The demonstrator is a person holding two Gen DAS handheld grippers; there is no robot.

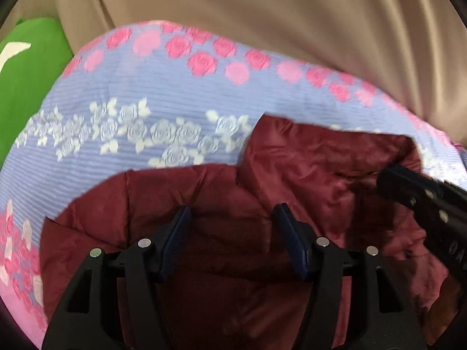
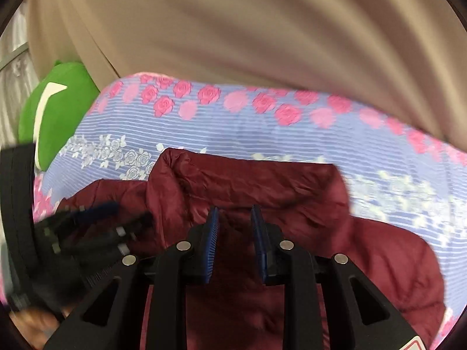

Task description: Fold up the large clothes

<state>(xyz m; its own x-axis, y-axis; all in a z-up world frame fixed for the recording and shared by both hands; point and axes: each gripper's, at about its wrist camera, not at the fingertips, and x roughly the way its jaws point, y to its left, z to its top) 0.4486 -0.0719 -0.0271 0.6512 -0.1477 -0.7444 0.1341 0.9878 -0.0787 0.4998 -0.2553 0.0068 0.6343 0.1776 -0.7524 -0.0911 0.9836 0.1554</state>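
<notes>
The left gripper (image 1: 232,213) hung with its jaws spread wide, blue pads (image 1: 178,227) facing each other across a clear gap, nothing pinched between them. The right gripper (image 2: 233,215) pointed the same way, its jaws parted too, though by a narrower gap. In the left wrist view the right gripper (image 1: 388,178) reached in from the right edge, blurred. In the right wrist view the left gripper (image 2: 116,213) sat low at the left, smeared.
</notes>
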